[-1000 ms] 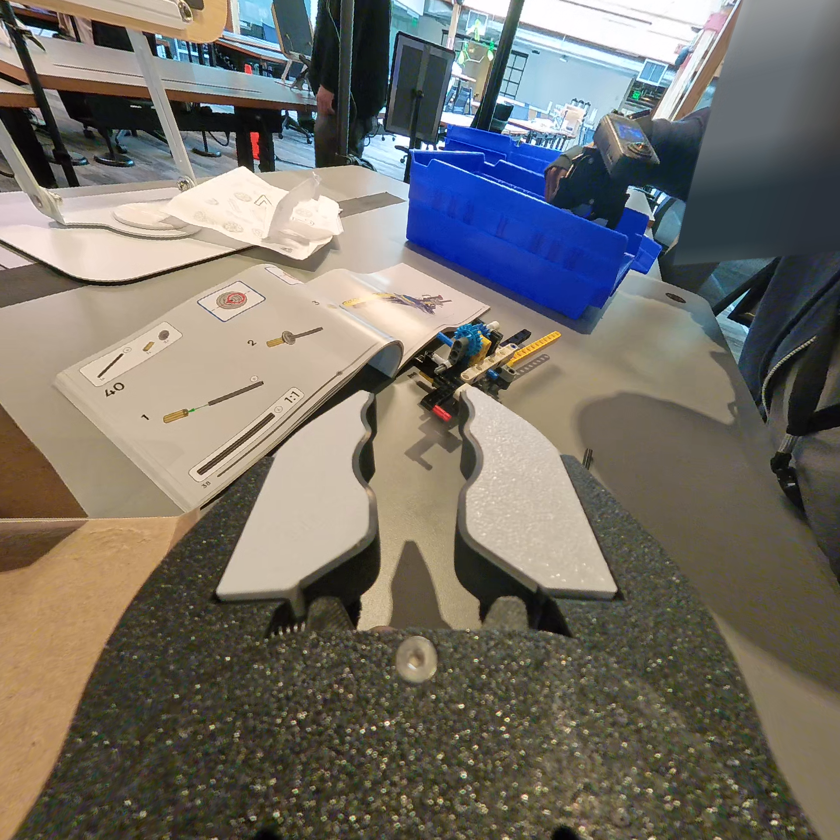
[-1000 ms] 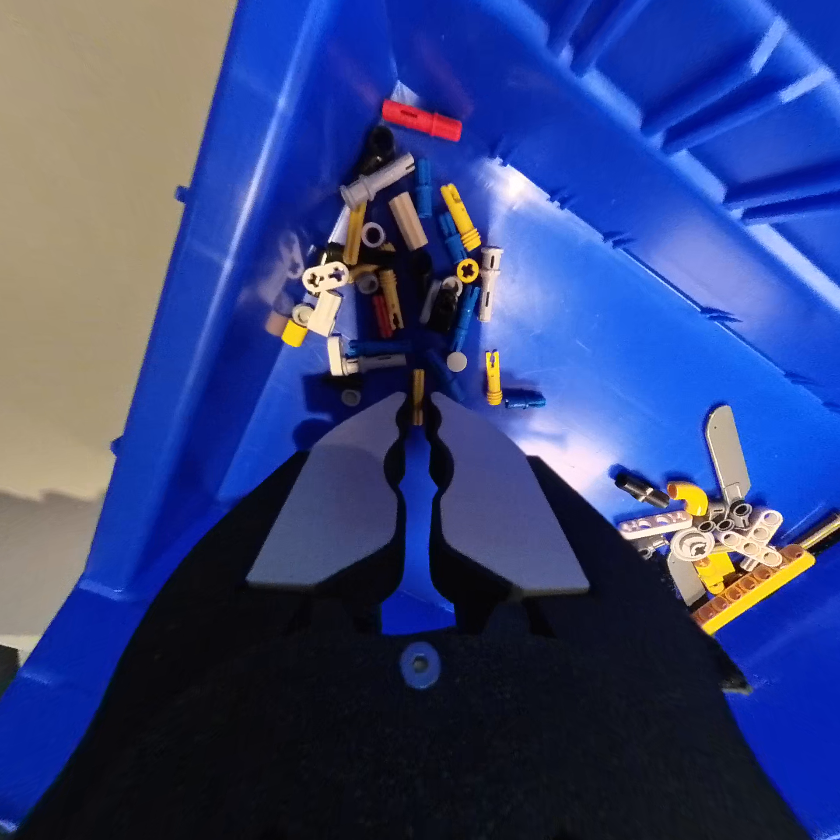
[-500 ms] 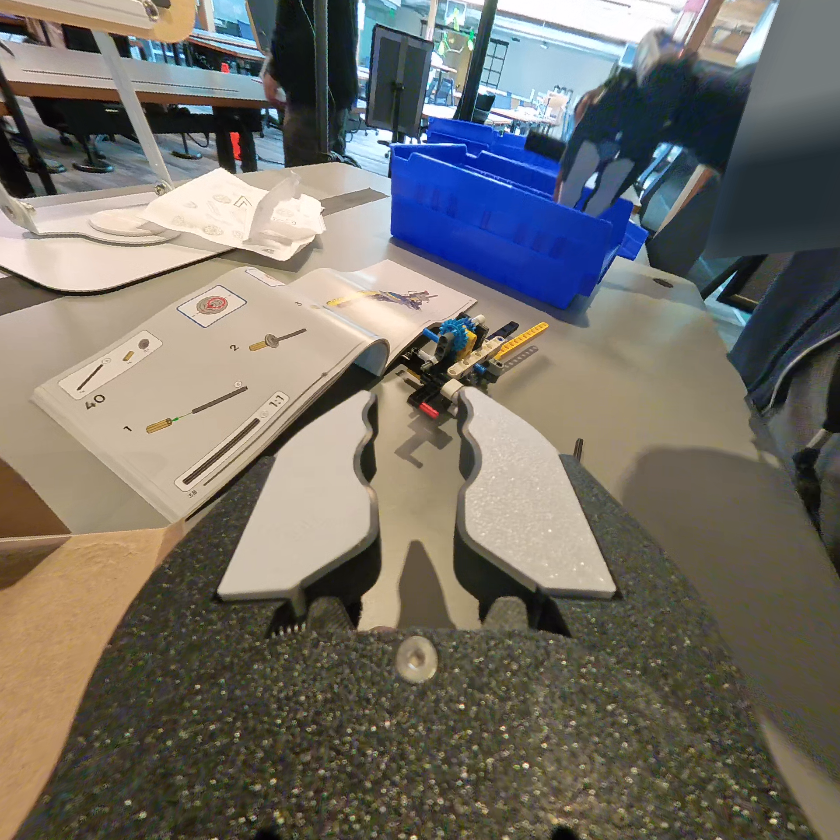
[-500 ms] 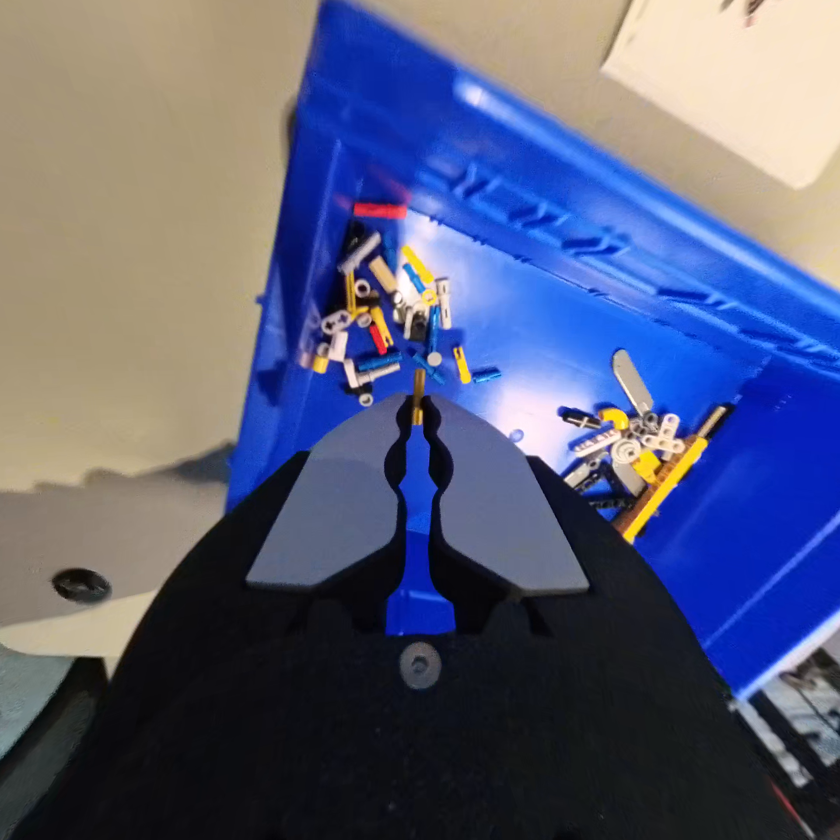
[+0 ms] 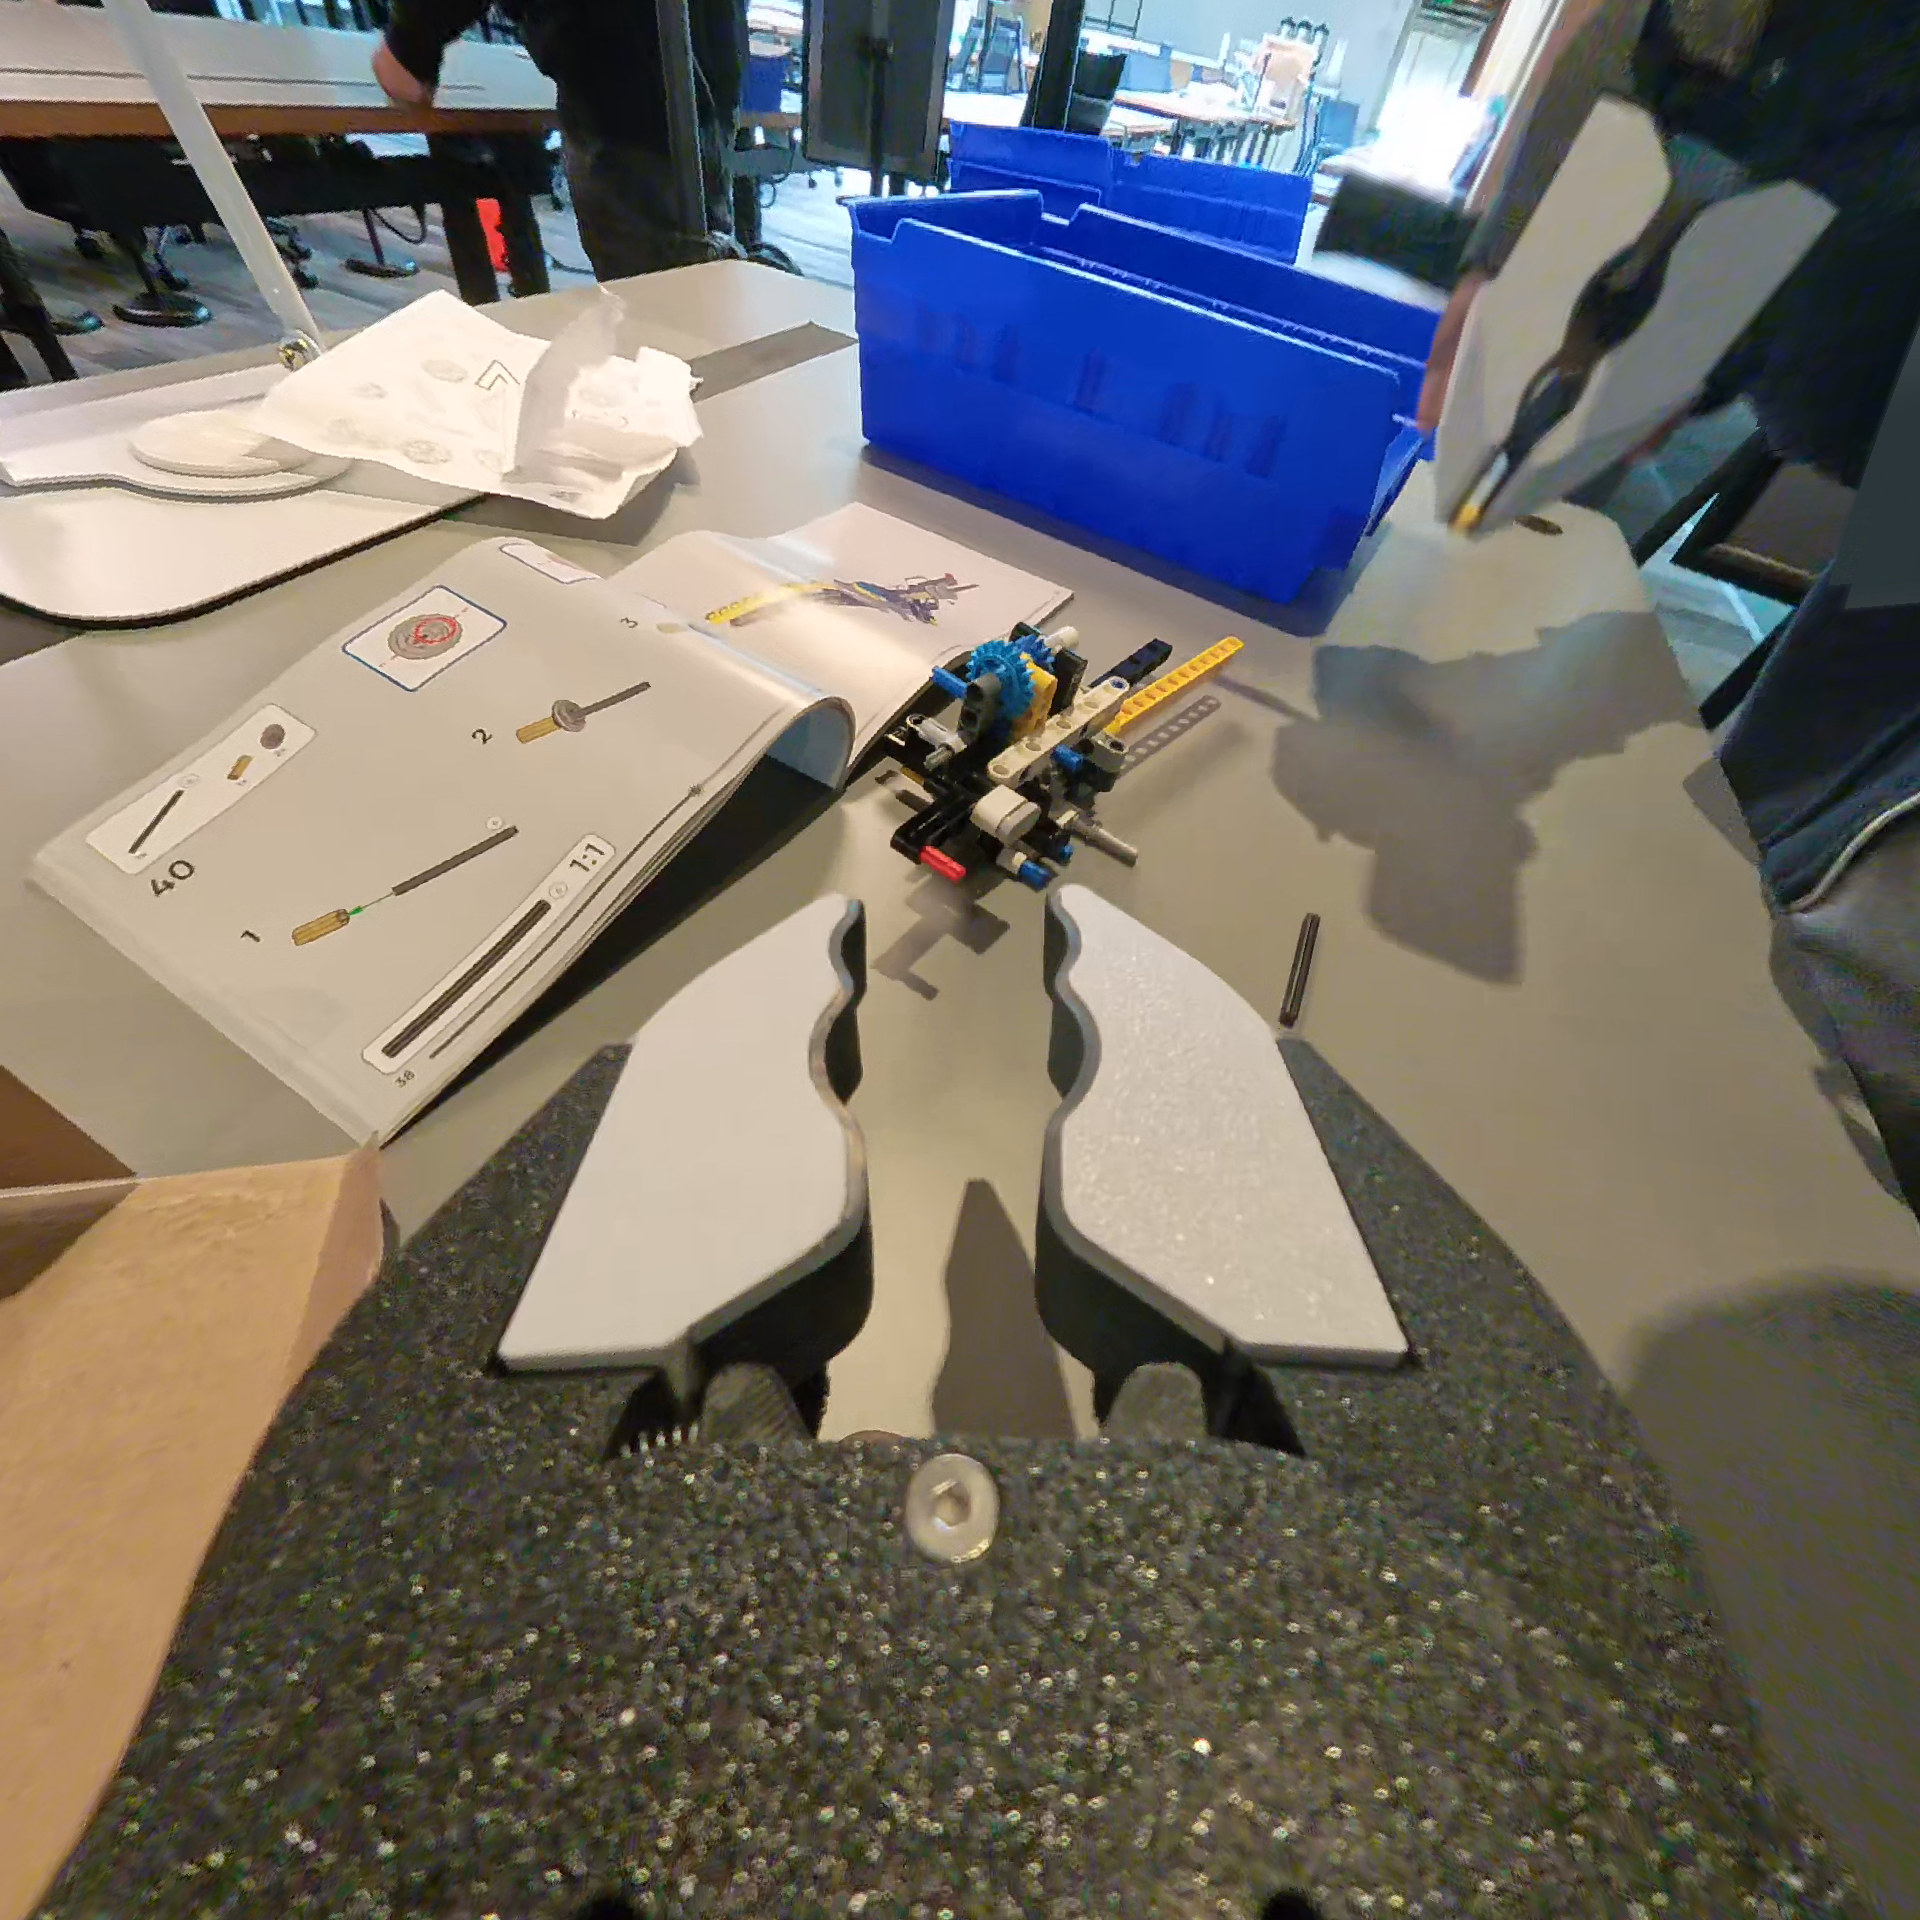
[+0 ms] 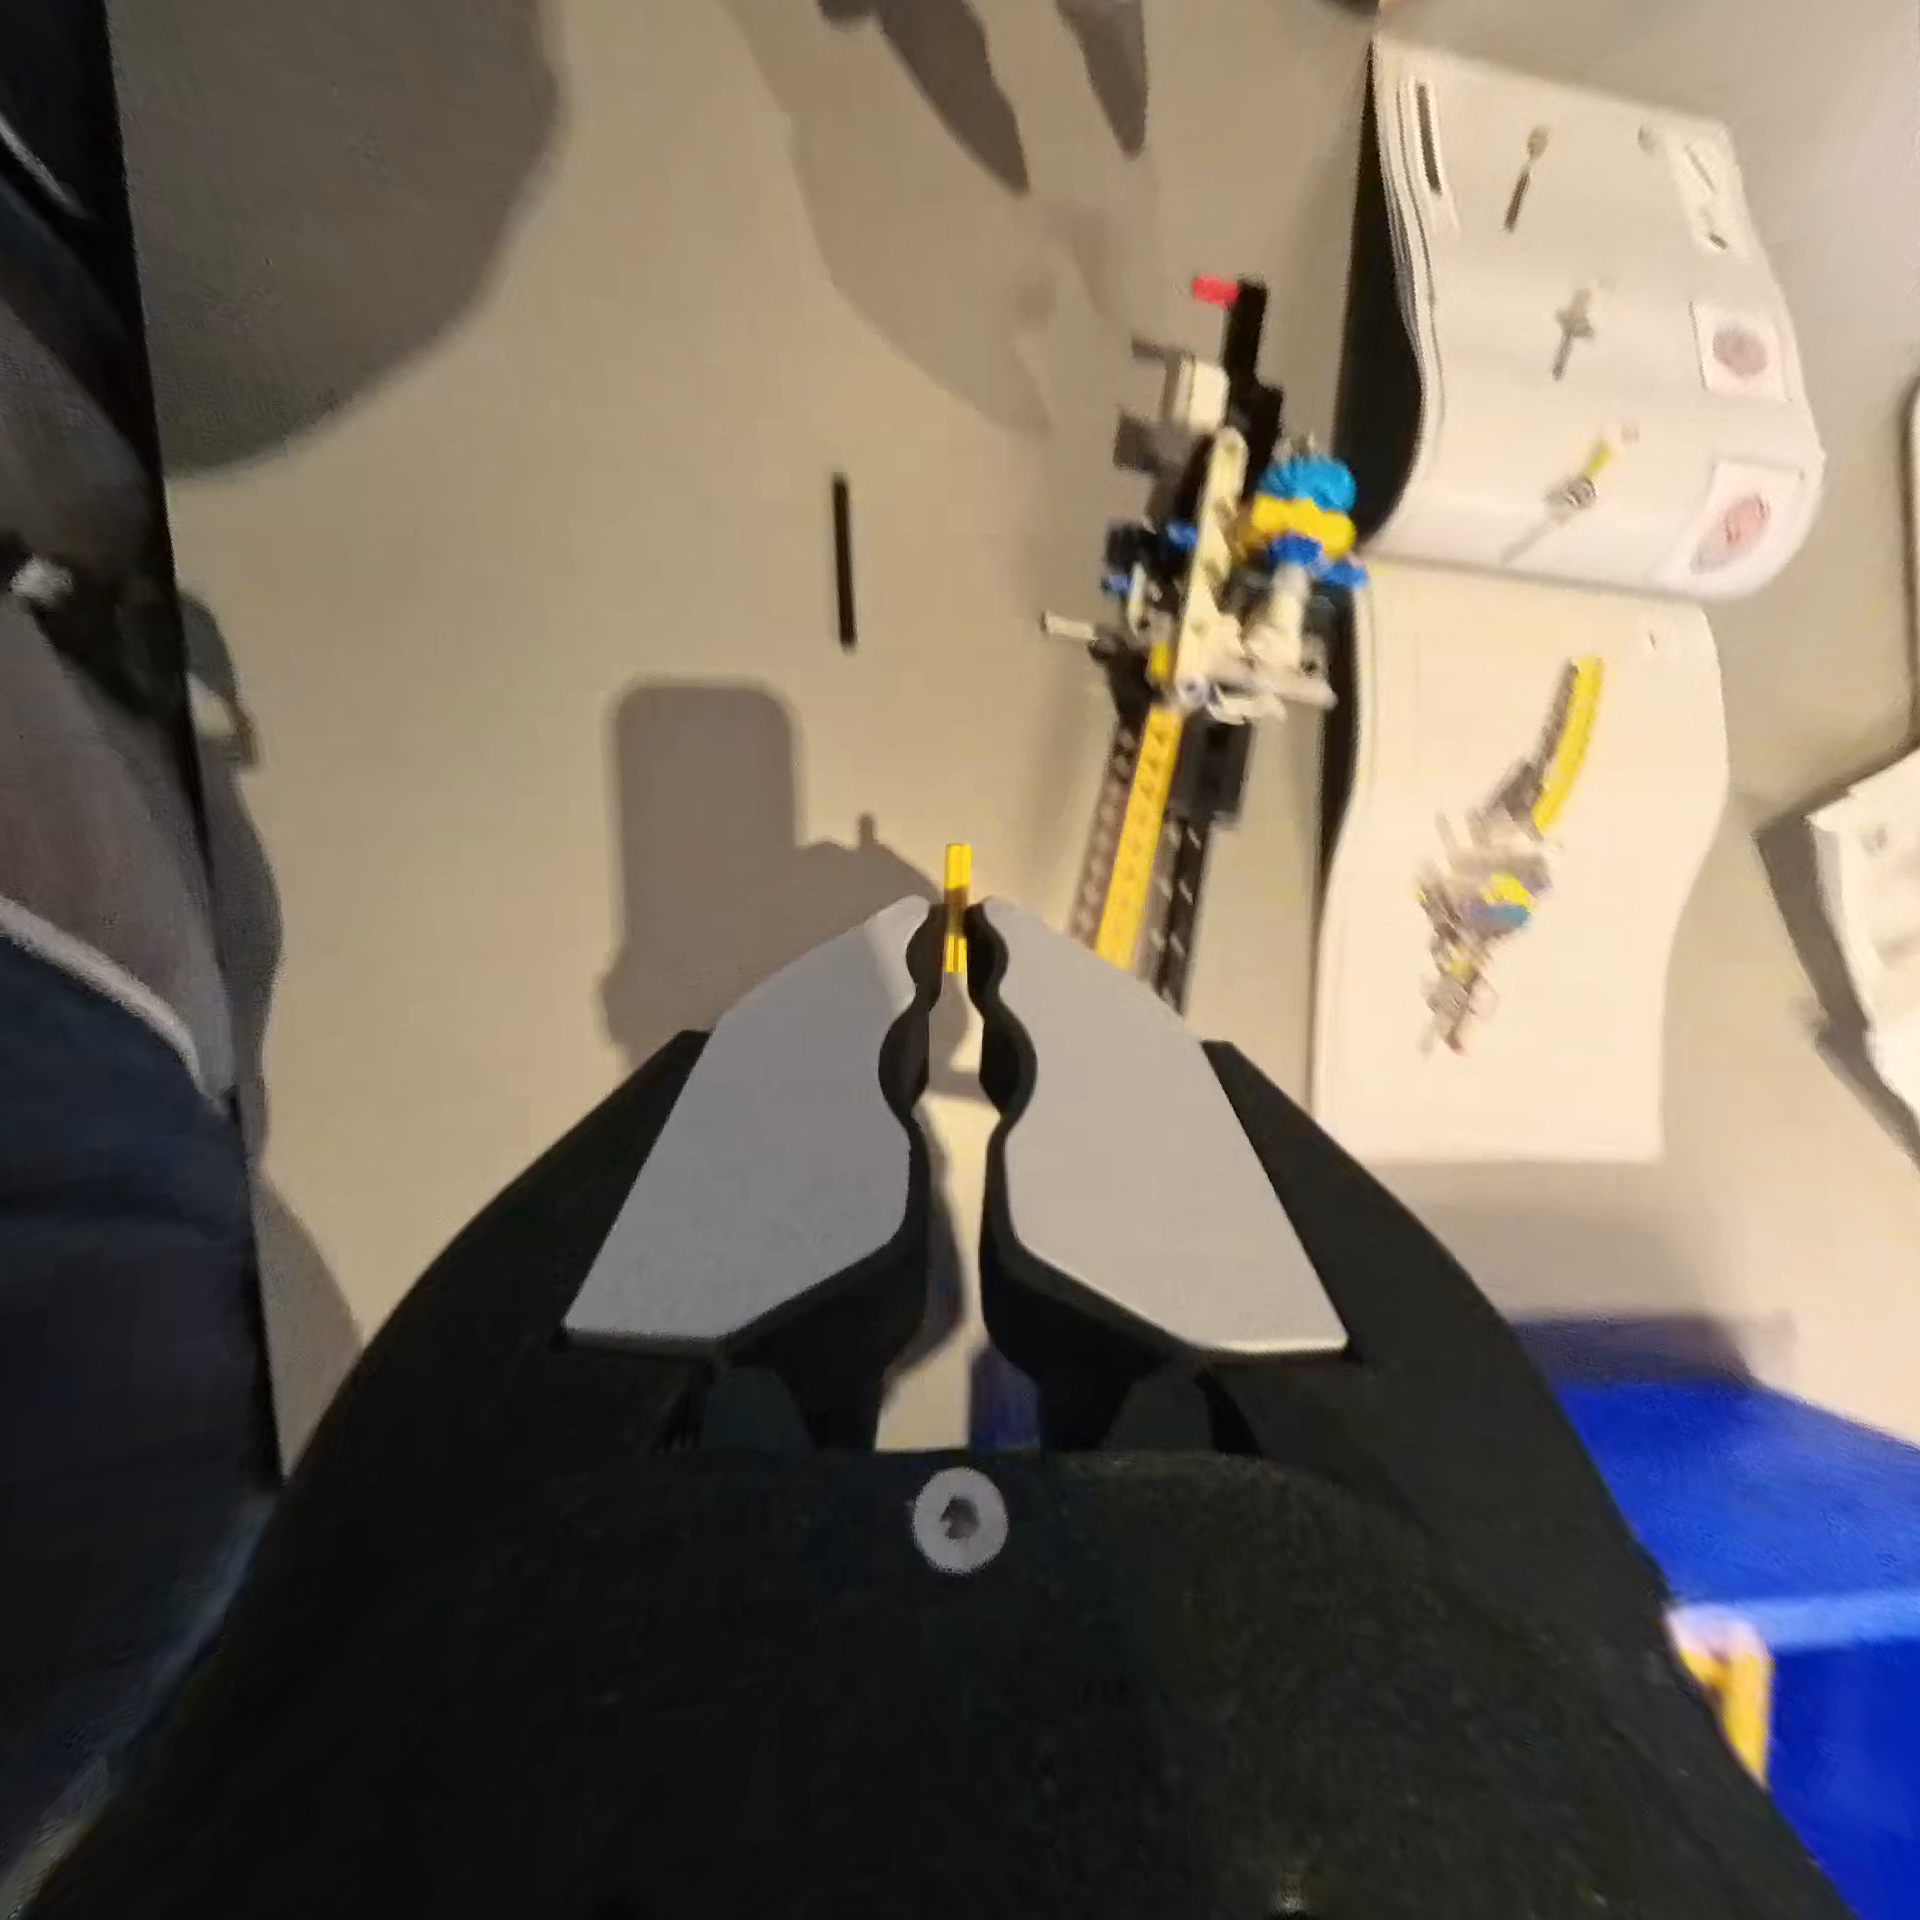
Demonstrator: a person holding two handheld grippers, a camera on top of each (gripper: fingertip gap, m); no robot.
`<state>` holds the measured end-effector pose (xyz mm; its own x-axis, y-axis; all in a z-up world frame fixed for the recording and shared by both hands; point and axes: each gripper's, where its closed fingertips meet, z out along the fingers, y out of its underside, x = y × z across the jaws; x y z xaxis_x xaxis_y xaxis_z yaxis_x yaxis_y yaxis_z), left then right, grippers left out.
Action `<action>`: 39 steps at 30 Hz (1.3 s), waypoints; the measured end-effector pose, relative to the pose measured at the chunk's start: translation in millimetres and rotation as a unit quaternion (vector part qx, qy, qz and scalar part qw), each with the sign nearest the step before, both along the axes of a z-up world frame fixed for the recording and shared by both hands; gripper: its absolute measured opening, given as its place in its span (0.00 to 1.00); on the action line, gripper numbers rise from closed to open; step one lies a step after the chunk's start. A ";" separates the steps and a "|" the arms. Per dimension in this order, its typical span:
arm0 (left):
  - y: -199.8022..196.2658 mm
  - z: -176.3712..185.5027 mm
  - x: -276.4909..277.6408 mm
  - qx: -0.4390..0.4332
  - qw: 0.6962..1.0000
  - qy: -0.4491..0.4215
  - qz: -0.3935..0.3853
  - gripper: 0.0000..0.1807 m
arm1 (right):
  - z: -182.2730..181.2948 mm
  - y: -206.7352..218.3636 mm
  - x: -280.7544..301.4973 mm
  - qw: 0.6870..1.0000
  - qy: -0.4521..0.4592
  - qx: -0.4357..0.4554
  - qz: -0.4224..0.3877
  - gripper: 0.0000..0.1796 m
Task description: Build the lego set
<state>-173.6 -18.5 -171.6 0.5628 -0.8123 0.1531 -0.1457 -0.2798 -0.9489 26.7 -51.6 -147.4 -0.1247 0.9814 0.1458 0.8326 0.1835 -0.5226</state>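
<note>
A partly built lego model [image 5: 1023, 750] with a blue gear and a yellow beam lies on the grey table, just beyond my left gripper [image 5: 951, 914], which is open and empty. A thin black axle [image 5: 1299, 966] lies to the right of it. My right gripper [image 6: 956, 914] is shut on a small yellow pin [image 6: 954, 902] and hovers above the table, near the model's [image 6: 1205, 613] yellow beam end. The black axle [image 6: 845, 561] lies beyond it. The right gripper also shows in the left wrist view [image 5: 1475, 509], in the air at the upper right.
An open instruction booklet [image 5: 416, 790] lies left of the model. A blue parts bin [image 5: 1122, 395] stands behind it. Crumpled white paper [image 5: 488, 405] lies at the back left. A cardboard box flap [image 5: 156, 1351] is at the near left. A person [image 5: 1849, 727] stands at the table's right edge. My hands' fingertips stand some 20 cm from each other. The thin black axle [image 5: 1299, 966] is about 12 cm from my left fingertips. My right wrist view [image 6: 845, 572] looks at it from another angle.
My right gripper has lifted out of the blue bin with the yellow pin and swung over the table toward the model. My left gripper has stayed open, nearly still.
</note>
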 end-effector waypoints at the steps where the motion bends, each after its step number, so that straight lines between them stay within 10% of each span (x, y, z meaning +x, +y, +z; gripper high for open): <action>1: -0.2 -0.6 -0.5 -0.002 1.000 0.001 0.002 0.18 | -10.6 -6.1 -13.6 1.000 0.010 -0.015 -0.005 0.02; 14: 3.8 -5.6 -2.5 -0.023 0.999 0.006 0.021 0.18 | -93.8 -17.1 -44.1 0.997 -0.054 -0.054 0.009 0.02; 39: 3.0 -3.3 -4.2 -0.029 0.999 -0.009 0.016 0.18 | -65.5 -12.1 -37.8 0.997 0.016 -0.073 0.003 0.05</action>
